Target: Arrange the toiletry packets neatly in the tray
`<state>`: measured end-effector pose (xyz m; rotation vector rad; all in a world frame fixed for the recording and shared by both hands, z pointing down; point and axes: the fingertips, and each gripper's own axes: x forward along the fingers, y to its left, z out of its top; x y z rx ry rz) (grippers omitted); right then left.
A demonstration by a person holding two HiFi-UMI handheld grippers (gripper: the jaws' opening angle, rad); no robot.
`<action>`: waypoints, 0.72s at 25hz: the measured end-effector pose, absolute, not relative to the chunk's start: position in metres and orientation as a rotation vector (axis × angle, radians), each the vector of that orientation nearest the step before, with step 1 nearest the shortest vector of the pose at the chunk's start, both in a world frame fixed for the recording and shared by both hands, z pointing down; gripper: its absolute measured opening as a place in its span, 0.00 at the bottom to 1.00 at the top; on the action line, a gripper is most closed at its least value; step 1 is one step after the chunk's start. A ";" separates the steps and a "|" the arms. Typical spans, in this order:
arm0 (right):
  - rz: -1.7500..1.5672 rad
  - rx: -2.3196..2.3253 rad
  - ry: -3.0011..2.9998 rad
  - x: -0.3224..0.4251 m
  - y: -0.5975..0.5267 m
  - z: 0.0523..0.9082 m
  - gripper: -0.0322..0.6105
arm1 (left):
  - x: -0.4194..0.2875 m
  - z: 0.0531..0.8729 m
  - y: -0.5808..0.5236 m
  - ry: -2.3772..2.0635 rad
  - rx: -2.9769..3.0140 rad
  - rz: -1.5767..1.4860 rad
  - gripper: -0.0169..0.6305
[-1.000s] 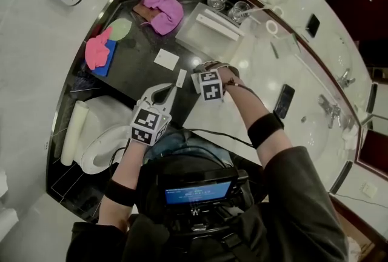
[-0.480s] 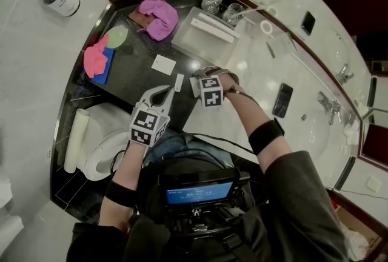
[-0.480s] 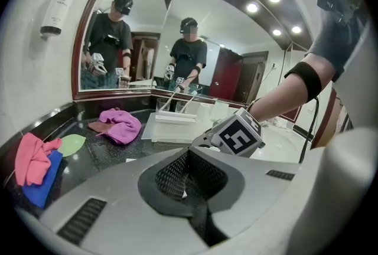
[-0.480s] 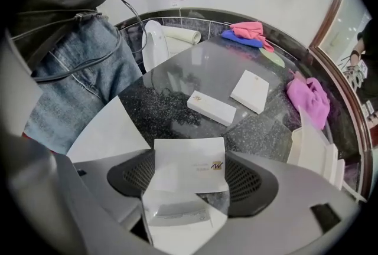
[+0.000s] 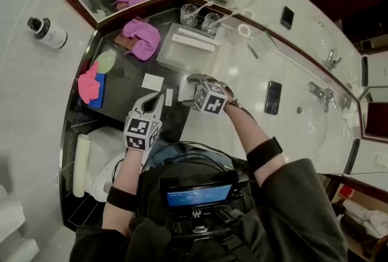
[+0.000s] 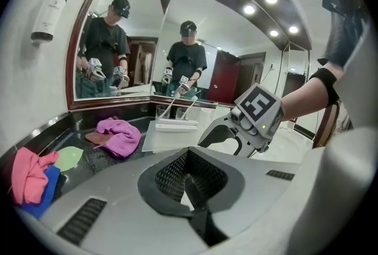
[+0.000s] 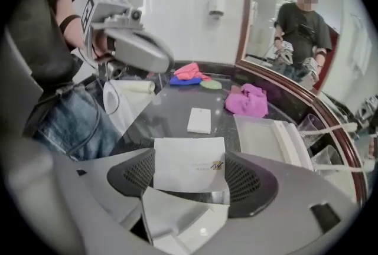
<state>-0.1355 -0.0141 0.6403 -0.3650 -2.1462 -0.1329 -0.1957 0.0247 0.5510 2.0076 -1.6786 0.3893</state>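
My right gripper [image 7: 190, 189] is shut on a white toiletry packet [image 7: 189, 170] with a small logo, held above the dark counter. The head view shows that packet [image 5: 183, 93] under the right gripper [image 5: 189, 83], just in front of the clear tray [image 5: 182, 56]. A long white box [image 5: 194, 42] lies in the tray. Two more packets rest on the counter: a square one [image 5: 152, 81] and a narrow one [image 5: 169, 96]. My left gripper [image 5: 155, 99] is shut and holds nothing, its tips beside the narrow packet. The left gripper view has the right gripper [image 6: 236, 133] ahead.
A purple cloth [image 5: 142, 36] lies left of the tray, and two glasses [image 5: 200, 17] with toothbrushes stand behind it. A pink cloth on a blue one [image 5: 91, 83] and a green disc [image 5: 106, 61] sit at the counter's left. A phone [image 5: 272, 97] lies near the sink.
My right gripper has lifted off the counter with the white packet and rolled. The left gripper has barely shifted. The head view has swung, so the counter sits higher in frame.
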 end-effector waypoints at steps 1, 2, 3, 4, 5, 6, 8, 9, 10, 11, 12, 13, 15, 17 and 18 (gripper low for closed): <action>-0.082 -0.321 -2.187 -0.137 -0.017 0.632 0.65 | -0.197 0.551 0.021 -1.680 2.015 0.390 0.03; -0.037 -0.279 -2.222 -0.137 -0.020 0.626 0.66 | -0.198 0.551 0.017 -1.681 2.023 0.392 0.03; 0.004 -0.239 -2.250 -0.137 -0.023 0.621 0.66 | -0.200 0.551 0.013 -1.681 2.028 0.395 0.03; 0.034 -0.202 -2.272 -0.138 -0.027 0.616 0.66 | -0.201 0.552 0.009 -1.680 2.032 0.399 0.03; 0.050 -0.169 -2.287 -0.138 -0.031 0.610 0.66 | -0.203 0.553 0.005 -1.677 2.036 0.405 0.03; 0.054 -0.141 -2.295 -0.138 -0.036 0.605 0.66 | -0.204 0.554 0.001 -1.674 2.042 0.409 0.03; 0.040 -0.102 -2.294 -0.141 -0.046 0.603 0.66 | -0.207 0.554 -0.008 -1.665 2.057 0.421 0.03; 0.026 -0.088 -2.289 -0.144 -0.052 0.600 0.66 | -0.208 0.555 -0.013 -1.661 2.065 0.428 0.03; 0.014 -0.076 -2.283 -0.147 -0.059 0.598 0.66 | -0.210 0.555 -0.018 -1.658 2.073 0.435 0.03; 0.007 -0.067 -2.273 -0.151 -0.066 0.598 0.66 | -0.212 0.555 -0.024 -1.657 2.081 0.440 0.03; 0.004 -0.063 -2.259 -0.155 -0.073 0.601 0.66 | -0.215 0.555 -0.030 -1.657 2.088 0.444 0.03; 0.000 -0.061 -2.243 -0.159 -0.080 0.606 0.66 | -0.217 0.555 -0.037 -1.659 2.094 0.448 0.03; -0.021 -0.060 -2.214 -0.169 -0.096 0.610 0.66 | -0.223 0.555 -0.049 -1.665 2.103 0.456 0.03; -0.047 -0.062 -2.189 -0.182 -0.110 0.613 0.66 | -0.229 0.557 -0.060 -1.673 2.106 0.464 0.03; -0.057 -0.064 -2.175 -0.188 -0.116 0.616 0.66 | -0.233 0.558 -0.065 -1.677 2.103 0.466 0.03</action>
